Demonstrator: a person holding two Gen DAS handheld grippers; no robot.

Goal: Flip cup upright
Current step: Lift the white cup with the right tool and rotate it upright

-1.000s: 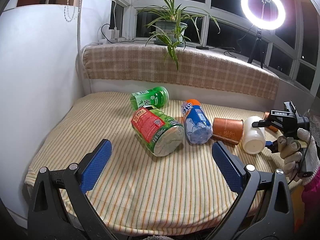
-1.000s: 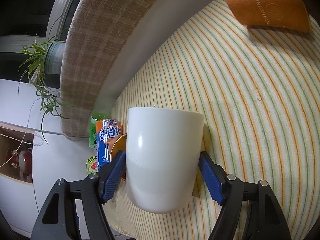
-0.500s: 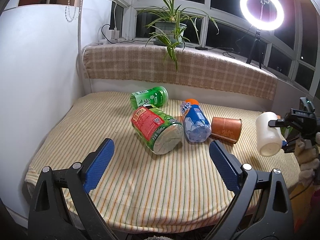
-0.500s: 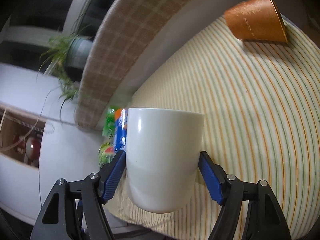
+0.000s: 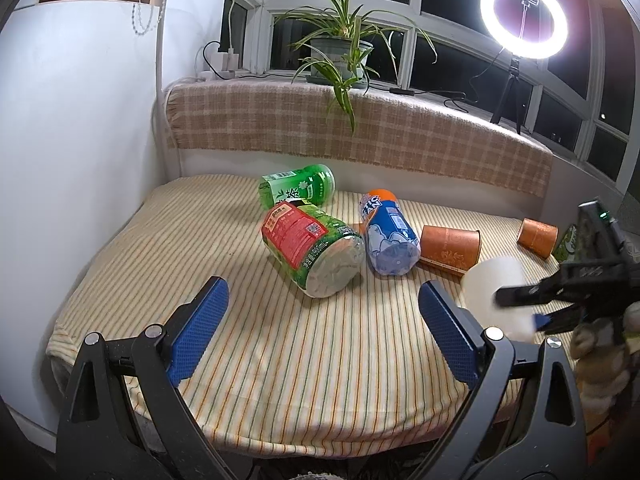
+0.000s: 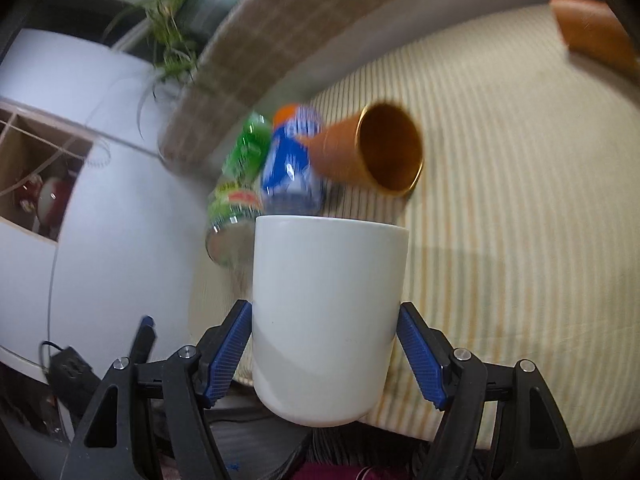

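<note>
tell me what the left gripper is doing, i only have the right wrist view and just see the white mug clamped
Observer: The left gripper is open and holds nothing, above the front of the striped cushion.
Operator: is my white mug over the cushion
Observer: The white mug is held in the air over the cushion's right front part, blurred, in the right gripper.
Operator: any cups i can't see
Observer: Your view shows two orange cups; beyond the far orange cup, a green-labelled item sits at the right edge, mostly hidden.
</note>
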